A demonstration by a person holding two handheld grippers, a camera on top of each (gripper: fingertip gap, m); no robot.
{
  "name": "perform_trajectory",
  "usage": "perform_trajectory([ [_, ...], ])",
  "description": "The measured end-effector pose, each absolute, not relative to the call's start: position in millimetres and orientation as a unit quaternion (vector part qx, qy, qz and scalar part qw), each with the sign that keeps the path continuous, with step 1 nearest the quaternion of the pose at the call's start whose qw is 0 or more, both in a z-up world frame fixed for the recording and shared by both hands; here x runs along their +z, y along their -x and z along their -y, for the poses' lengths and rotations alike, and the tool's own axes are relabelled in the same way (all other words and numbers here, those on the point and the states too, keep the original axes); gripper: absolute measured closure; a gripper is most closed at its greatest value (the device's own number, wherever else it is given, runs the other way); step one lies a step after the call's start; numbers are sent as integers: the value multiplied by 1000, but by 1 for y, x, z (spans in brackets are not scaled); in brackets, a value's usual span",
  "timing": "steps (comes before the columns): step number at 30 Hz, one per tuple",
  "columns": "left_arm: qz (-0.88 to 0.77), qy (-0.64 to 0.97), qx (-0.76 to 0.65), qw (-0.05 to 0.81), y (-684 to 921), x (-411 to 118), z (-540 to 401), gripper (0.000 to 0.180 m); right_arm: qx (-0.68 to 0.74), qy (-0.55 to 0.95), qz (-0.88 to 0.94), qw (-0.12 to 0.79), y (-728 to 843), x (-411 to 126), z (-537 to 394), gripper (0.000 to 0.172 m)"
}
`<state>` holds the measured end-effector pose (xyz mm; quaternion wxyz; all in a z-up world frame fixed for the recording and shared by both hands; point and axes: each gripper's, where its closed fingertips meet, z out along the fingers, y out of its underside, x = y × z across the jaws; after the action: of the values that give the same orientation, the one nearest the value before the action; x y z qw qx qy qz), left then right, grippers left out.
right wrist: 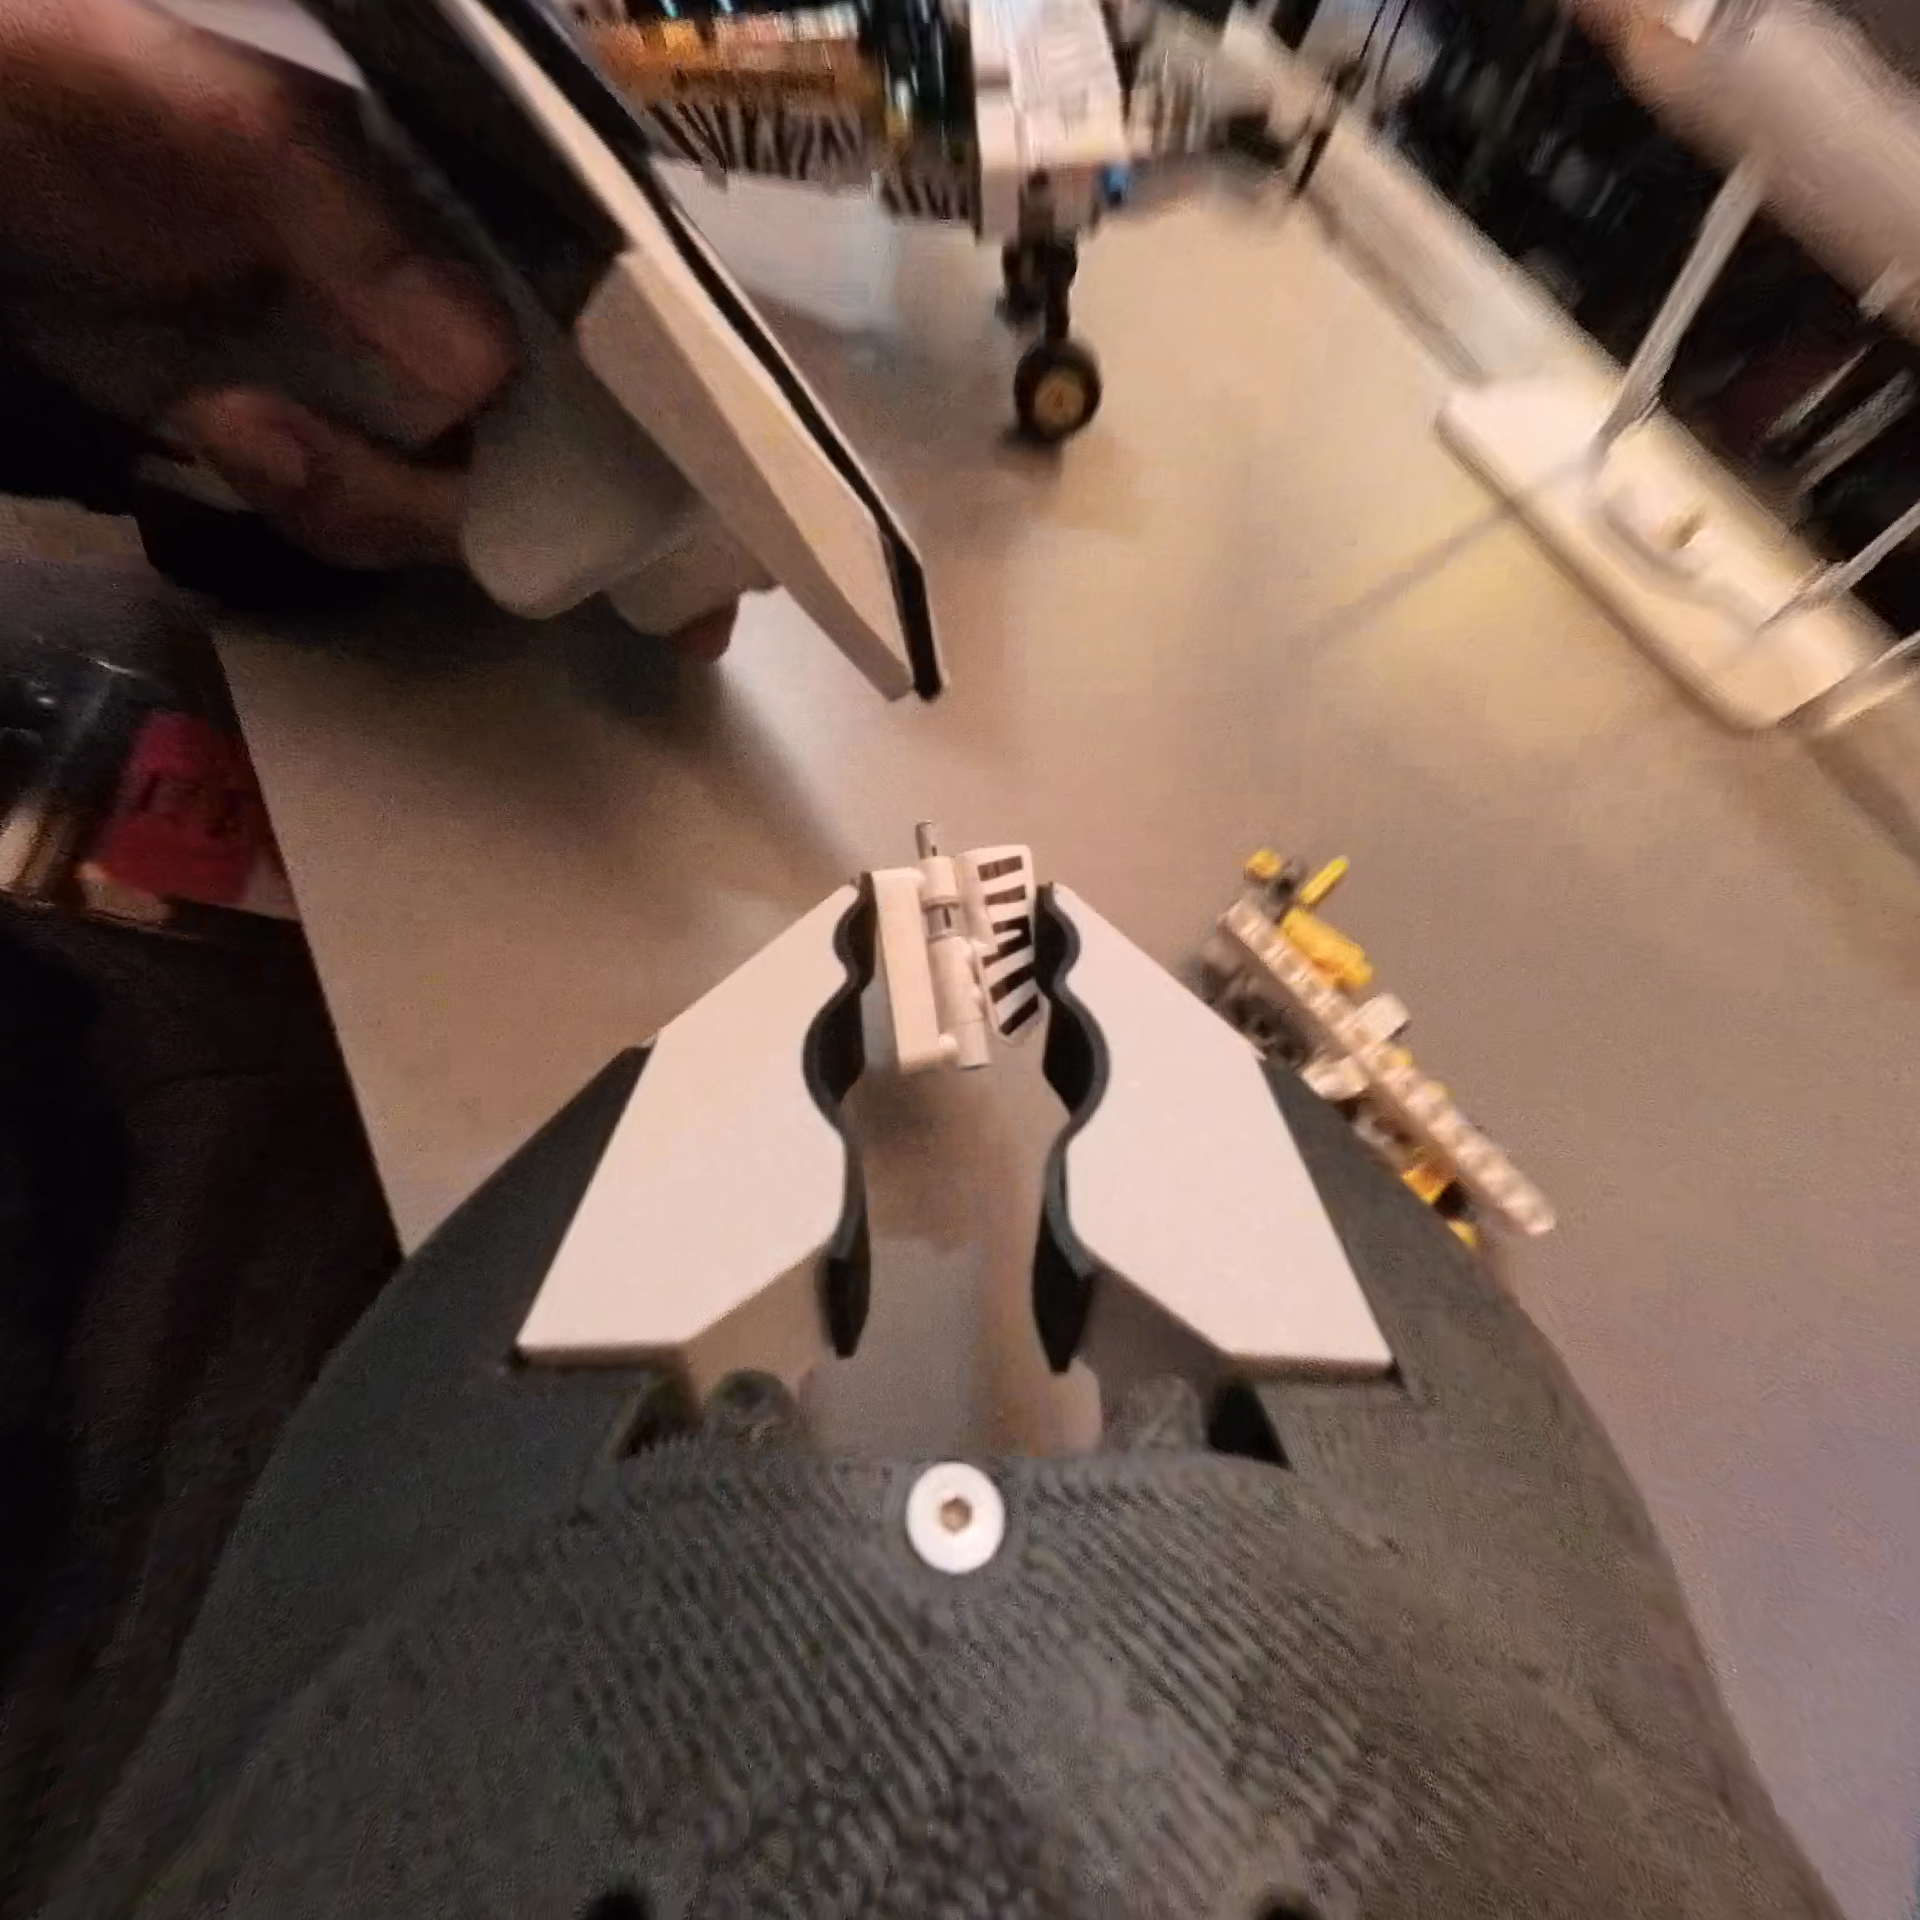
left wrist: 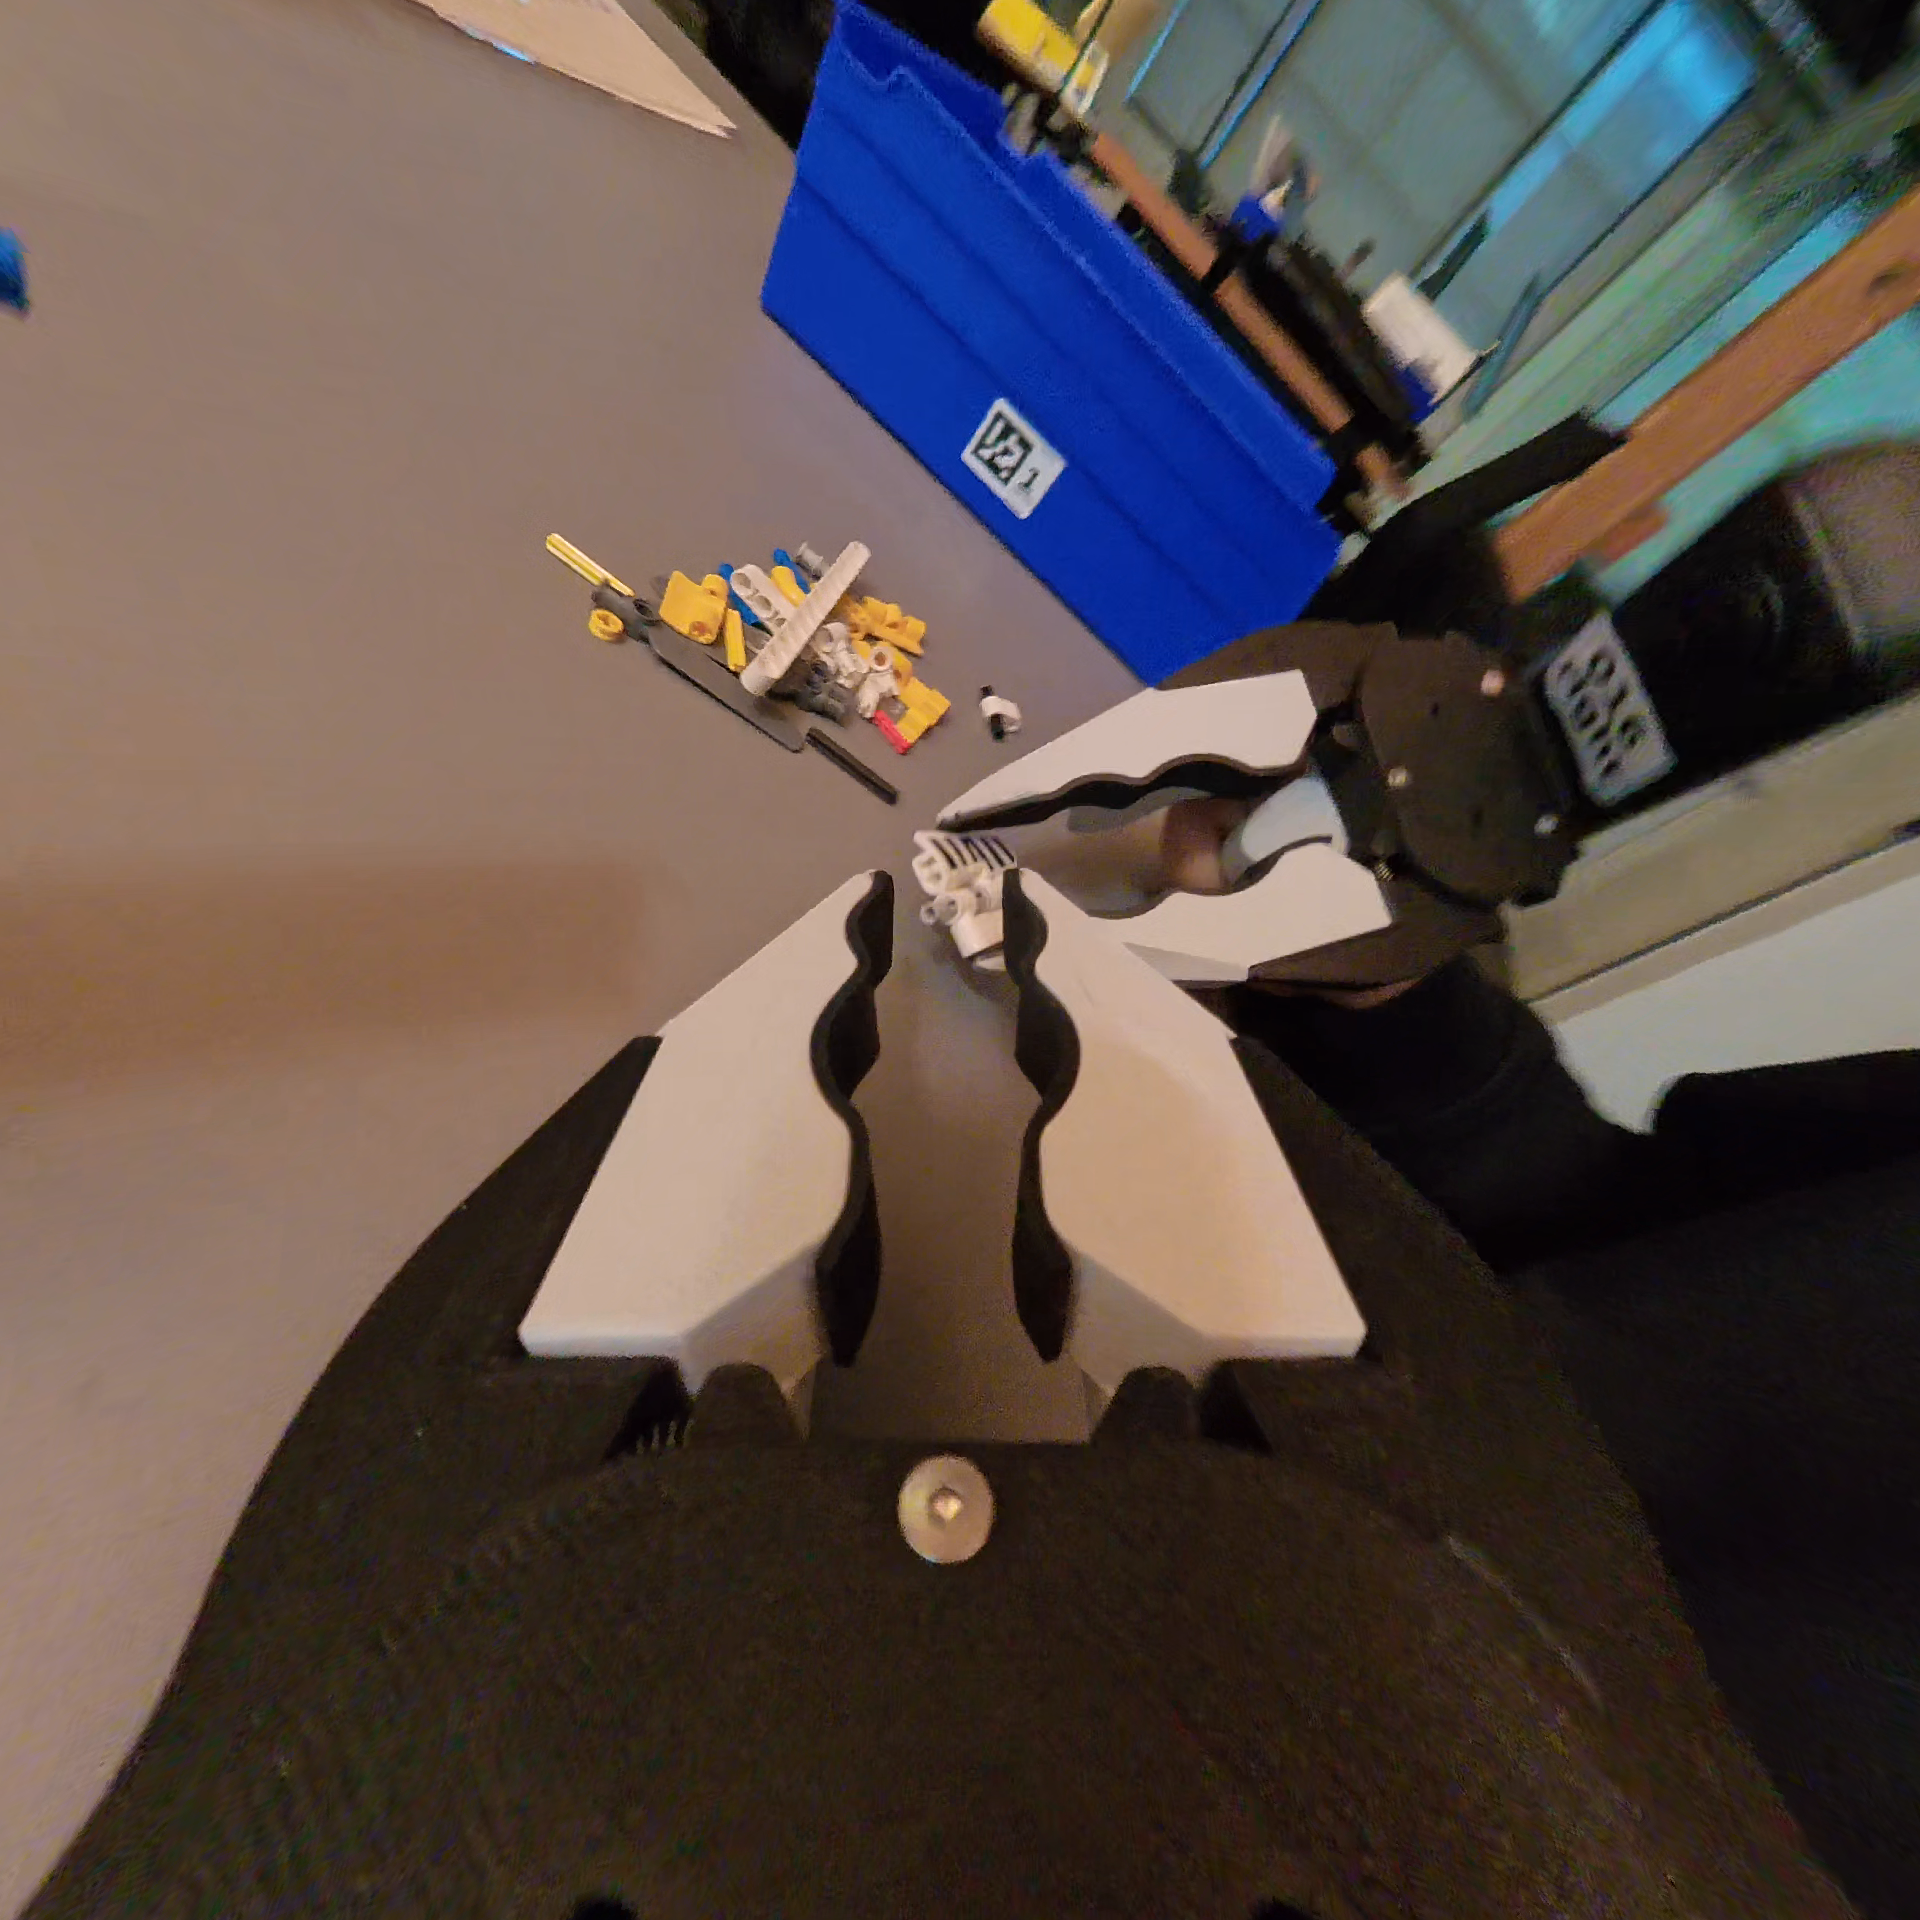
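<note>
At the white assembly: a small white plastic-brick assembly [right wrist: 954, 961] with a black-striped panel sits clamped between the right gripper's [right wrist: 951, 904] fingers, both pads pressed on its sides.
Left gripper: the left gripper [left wrist: 948, 899] has its fingers a little apart; one tip is right against the white assembly [left wrist: 961, 894], the other clear of it, so it is not gripped there.
Beyond the assembly: a heap of loose parts [left wrist: 774, 639], yellow, white, grey and black, lies on the grey counter [left wrist: 312, 623], with one small white piece [left wrist: 1000, 713] just beside the heap.
Farther past the heap: a blue bin [left wrist: 1018, 343] stands on the counter.
Hand: a person's hand [right wrist: 239, 312] grips the left gripper's handle.
</note>
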<state>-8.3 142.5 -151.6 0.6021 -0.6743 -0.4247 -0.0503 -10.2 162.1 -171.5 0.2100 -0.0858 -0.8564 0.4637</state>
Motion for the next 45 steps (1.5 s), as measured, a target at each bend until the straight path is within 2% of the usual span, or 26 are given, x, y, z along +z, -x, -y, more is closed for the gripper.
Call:
perform_trajectory([
  [3, 422, 644, -122, 627, 0, -147, -143, 155, 496, 10, 809, 315, 3, -151, -160, 143],
  [6, 405, 649, -129, 631, -6, -145, -147, 151, 501, -28, 783, 367, -3, -145, -159, 143],
  [9, 383, 659, -160, 628, -17, -144, -159, 153, 501, -40, 780, 373, -6, -145, -159, 143],
  [18, 378, 653, -171, 634, -19, -142, -165, 177, 520, -53, 766, 375, -14, -139, -160, 143],
  [22, 383, 649, -173, 634, -17, -142, -165, 179, 521, -52, 764, 377, -14, -138, -161, 144],
  [27, 384, 637, -167, 648, -13, -138, -162, 180, 569, -31, 705, 423, -13, -114, -170, 167],
  [30, 376, 634, -171, 654, -15, -135, -162, 180, 602, -5, 662, 445, -10, -98, -179, 170],
  [35, 378, 627, -167, 661, -13, -133, -160, 180, 651, 85, 666, 354, -2, -88, -186, 152],
  [40, 369, 602, -163, 690, -9, -123, -155, 180, 690, 250, 669, 115, 8, -97, -185, 127],
  [45, 343, 585, -166, 716, -13, -113, -155, 180, 685, 296, 663, -62, -1, -114, -174, 130],
])
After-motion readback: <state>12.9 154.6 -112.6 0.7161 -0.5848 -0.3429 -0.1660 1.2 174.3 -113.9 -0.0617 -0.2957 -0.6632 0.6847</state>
